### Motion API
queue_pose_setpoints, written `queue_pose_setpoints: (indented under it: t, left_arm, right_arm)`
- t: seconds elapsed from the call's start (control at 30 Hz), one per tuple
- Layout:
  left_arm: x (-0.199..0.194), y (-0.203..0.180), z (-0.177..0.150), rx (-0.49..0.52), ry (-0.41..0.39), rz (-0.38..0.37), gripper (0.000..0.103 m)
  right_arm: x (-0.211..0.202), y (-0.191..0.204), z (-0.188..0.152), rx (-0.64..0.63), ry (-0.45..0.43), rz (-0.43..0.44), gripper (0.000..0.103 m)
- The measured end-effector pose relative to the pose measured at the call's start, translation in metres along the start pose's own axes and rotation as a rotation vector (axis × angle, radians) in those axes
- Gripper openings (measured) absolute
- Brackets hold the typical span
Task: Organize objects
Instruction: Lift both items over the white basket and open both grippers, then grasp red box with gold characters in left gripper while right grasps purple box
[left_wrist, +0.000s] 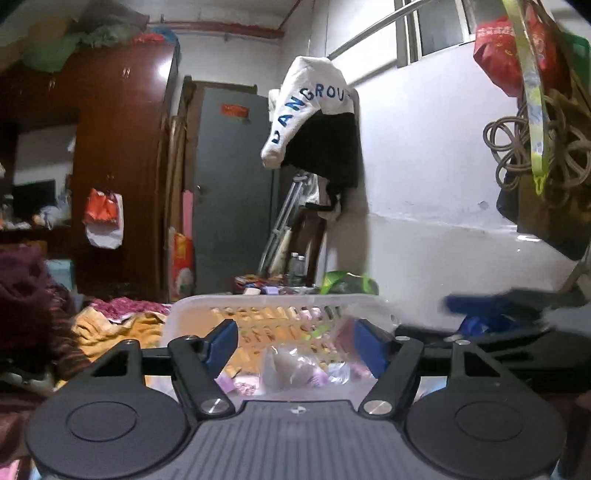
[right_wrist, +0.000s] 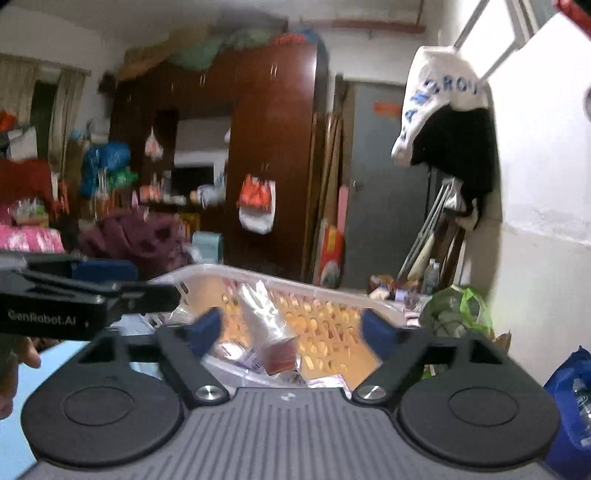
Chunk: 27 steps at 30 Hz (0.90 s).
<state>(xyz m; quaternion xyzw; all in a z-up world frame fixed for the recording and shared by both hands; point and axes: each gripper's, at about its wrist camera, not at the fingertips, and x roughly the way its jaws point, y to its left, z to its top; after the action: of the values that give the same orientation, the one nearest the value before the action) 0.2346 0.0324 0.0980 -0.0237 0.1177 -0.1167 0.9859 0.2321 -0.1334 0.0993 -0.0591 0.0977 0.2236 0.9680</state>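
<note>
We see a big brown wardrobe (right_wrist: 273, 155) at the back of the room. In front of us sits a white plastic basket (left_wrist: 184, 314) with holes in its walls. Our left gripper (left_wrist: 295, 341) is wide open over it and holds nothing. Our right gripper (right_wrist: 291, 328) is wide open too, just beside. Down in the basket lies a crinkly clear bag (left_wrist: 295, 365), between our left fingers.
</note>
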Motion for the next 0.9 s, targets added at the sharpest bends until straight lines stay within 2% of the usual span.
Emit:
queue_pose_setpoints:
  t: [0.03,0.1,0.13,0.23,0.33,0.43,0.5,0.63,0.7,0.77,0.8,0.83,0.9]
  left_arm:
    - [-0.011,0.001,-0.006,-0.008,-0.014,-0.029,0.074]
    - [-0.037,0.006,-0.023,-0.031,-0.032,-0.074,0.084]
    - [-0.049,0.008,-0.032,-0.039,-0.030,-0.063,0.090]
    - [-0.072,0.011,-0.064,-0.031,0.011,0.007,0.092]
    - [-0.066,0.022,-0.090,-0.054,0.134,0.028,0.092]
    - [-0.049,0.032,-0.103,-0.067,0.223,0.049,0.092]
    - [-0.041,0.036,-0.105,-0.058,0.262,0.063,0.092]
    - [-0.032,0.038,-0.108,-0.031,0.307,0.033,0.092]
    - [-0.029,0.034,-0.111,0.000,0.343,0.021,0.092]
    - [-0.025,0.030,-0.113,0.019,0.370,0.007,0.090]
    - [-0.026,0.029,-0.114,0.028,0.371,0.009,0.086]
    - [-0.028,0.027,-0.116,0.037,0.368,0.012,0.077]
    - [-0.033,0.026,-0.118,0.048,0.340,0.007,0.076]
  right_arm:
    - [-0.018,-0.005,-0.010,0.027,-0.037,0.028,0.103]
    - [-0.045,-0.012,-0.031,0.085,-0.049,0.072,0.103]
    - [-0.054,-0.016,-0.046,0.107,-0.019,0.091,0.103]
    - [-0.068,-0.013,-0.091,0.087,0.063,0.109,0.103]
    - [-0.058,-0.002,-0.118,0.028,0.176,0.104,0.103]
    - [-0.042,0.007,-0.121,-0.039,0.245,0.119,0.103]
    - [-0.039,0.011,-0.116,-0.067,0.248,0.120,0.103]
    - [-0.025,0.017,-0.113,-0.093,0.324,0.127,0.103]
    - [-0.031,0.017,-0.118,-0.083,0.326,0.140,0.102]
    - [-0.035,0.014,-0.121,-0.073,0.318,0.142,0.095]
    - [-0.037,0.013,-0.124,-0.065,0.319,0.143,0.084]
    - [-0.037,0.011,-0.127,-0.057,0.321,0.145,0.077]
    - [-0.043,0.009,-0.129,-0.038,0.296,0.142,0.073]
